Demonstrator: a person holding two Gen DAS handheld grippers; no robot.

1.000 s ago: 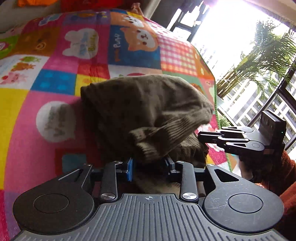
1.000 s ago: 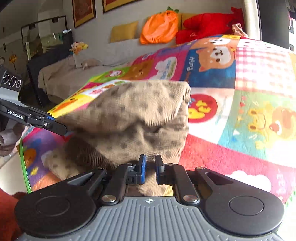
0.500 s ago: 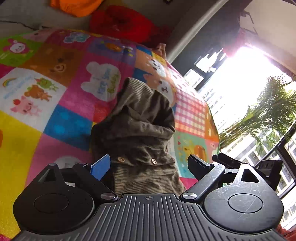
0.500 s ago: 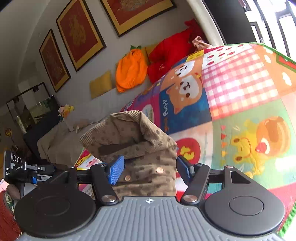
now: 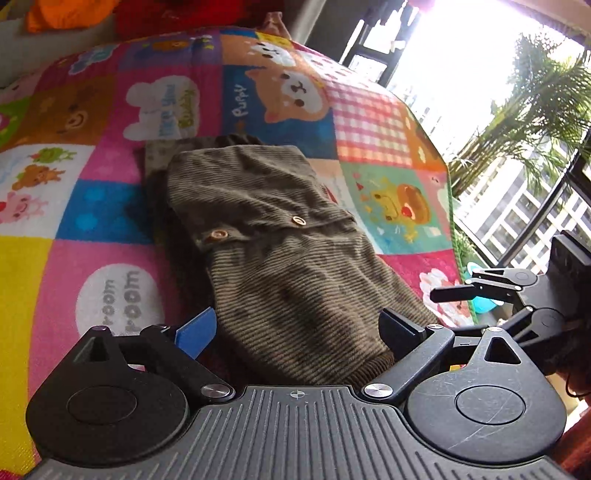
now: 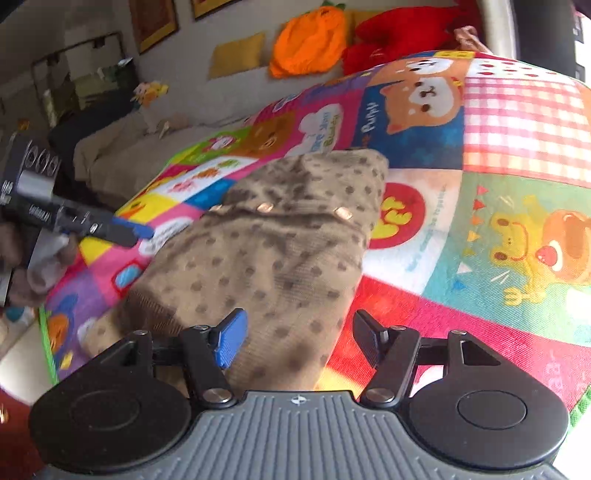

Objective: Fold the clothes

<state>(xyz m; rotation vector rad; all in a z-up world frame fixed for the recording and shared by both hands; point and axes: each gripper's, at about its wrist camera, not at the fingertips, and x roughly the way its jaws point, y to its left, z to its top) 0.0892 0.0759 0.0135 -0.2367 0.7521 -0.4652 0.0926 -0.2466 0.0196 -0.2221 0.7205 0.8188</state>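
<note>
A brown knitted garment (image 5: 277, 240) with dots and snap buttons lies folded and flat on the colourful play mat (image 5: 92, 214). My left gripper (image 5: 295, 328) hovers over its near end. Its jaws are opening wide, and the pads stand clear of the cloth on both sides. In the right wrist view the same garment (image 6: 280, 240) lies ahead of my right gripper (image 6: 298, 338), which is open above the near hem, holding nothing. Each gripper shows in the other's view: the right gripper (image 5: 454, 295) at the garment's right, the left gripper (image 6: 136, 232) at its left.
The mat (image 6: 480, 240) spreads well beyond the garment on all sides. Orange (image 6: 308, 40), red (image 6: 402, 33) and yellow (image 6: 236, 53) cushions lie at the far wall. A bright window with a palm (image 5: 535, 92) is at the right. A person's sleeve shows behind the right gripper.
Both grippers were shut on the lifted garment, then opened and let go. The garment has dropped flat on the mat, folded over, and both grippers have drawn back from it.
</note>
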